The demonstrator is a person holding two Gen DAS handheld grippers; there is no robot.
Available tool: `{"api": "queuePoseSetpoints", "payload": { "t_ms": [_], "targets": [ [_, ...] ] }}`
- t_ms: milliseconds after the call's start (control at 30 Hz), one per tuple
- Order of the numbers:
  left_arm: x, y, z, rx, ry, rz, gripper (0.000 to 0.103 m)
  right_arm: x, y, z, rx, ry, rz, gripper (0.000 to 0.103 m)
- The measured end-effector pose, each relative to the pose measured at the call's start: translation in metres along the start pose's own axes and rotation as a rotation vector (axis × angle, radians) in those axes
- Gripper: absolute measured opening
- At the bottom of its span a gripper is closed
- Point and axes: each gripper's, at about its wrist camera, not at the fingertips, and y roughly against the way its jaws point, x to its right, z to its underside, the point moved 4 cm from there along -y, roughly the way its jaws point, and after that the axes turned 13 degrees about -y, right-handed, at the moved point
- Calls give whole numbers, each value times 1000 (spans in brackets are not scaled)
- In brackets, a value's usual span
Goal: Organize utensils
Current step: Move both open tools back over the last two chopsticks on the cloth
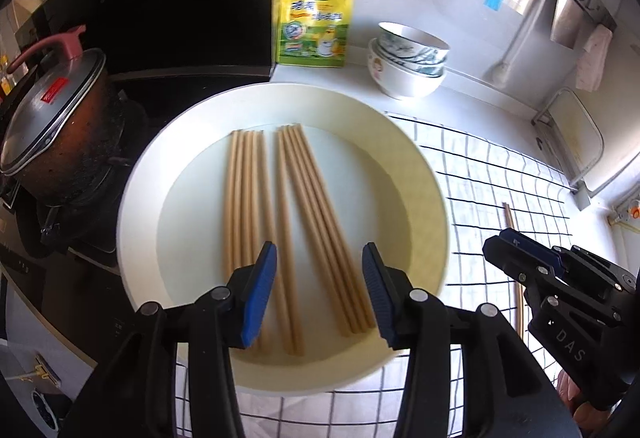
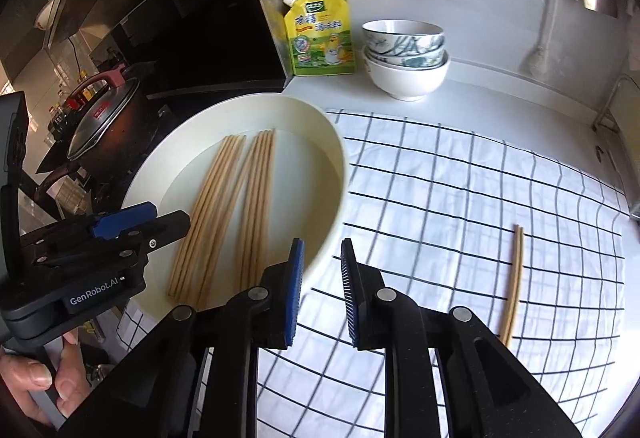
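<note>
A cream plate [image 1: 144, 206] holds several wooden chopsticks [image 1: 256, 206] in two bundles; the plate [image 2: 332, 158] and chopsticks [image 2: 256, 198] also show in the right wrist view. My left gripper [image 1: 318, 294] is open and empty, hovering over the chopsticks' near ends. My right gripper [image 2: 320, 286] is open and empty, just above the plate's right rim and the checked cloth [image 2: 460, 198]. One pair of chopsticks [image 2: 514, 278] lies on the cloth to the right; it also shows in the left wrist view [image 1: 516, 270].
Stacked bowls [image 1: 408, 62] and a yellow seasoning pouch [image 1: 316, 24] stand at the back of the counter. A lidded pot [image 1: 56, 134] sits on the stove at left. A dish rack [image 1: 572, 142] stands at right.
</note>
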Motion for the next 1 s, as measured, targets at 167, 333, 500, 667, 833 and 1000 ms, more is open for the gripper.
{"api": "queuePoseSetpoints", "payload": {
  "t_ms": [167, 333, 500, 667, 833, 1000],
  "targets": [
    [25, 3, 1, 2, -27, 15, 51, 28, 14, 6, 16, -36, 24, 21],
    [52, 2, 0, -1, -58, 35, 56, 60, 28, 13, 32, -84, 50, 24],
    [82, 1, -2, -4, -96, 56, 60, 93, 40, 20, 49, -129, 81, 29],
    [113, -4, 0, -23, -138, 93, 61, 125, 47, 30, 51, -170, 115, 32],
    [140, -9, 4, -36, -179, 117, 66, 150, 50, 44, 41, -202, 138, 36],
    [161, -18, 8, -65, -208, 133, 72, 173, 48, 60, 30, -224, 163, 43]
  ]
}}
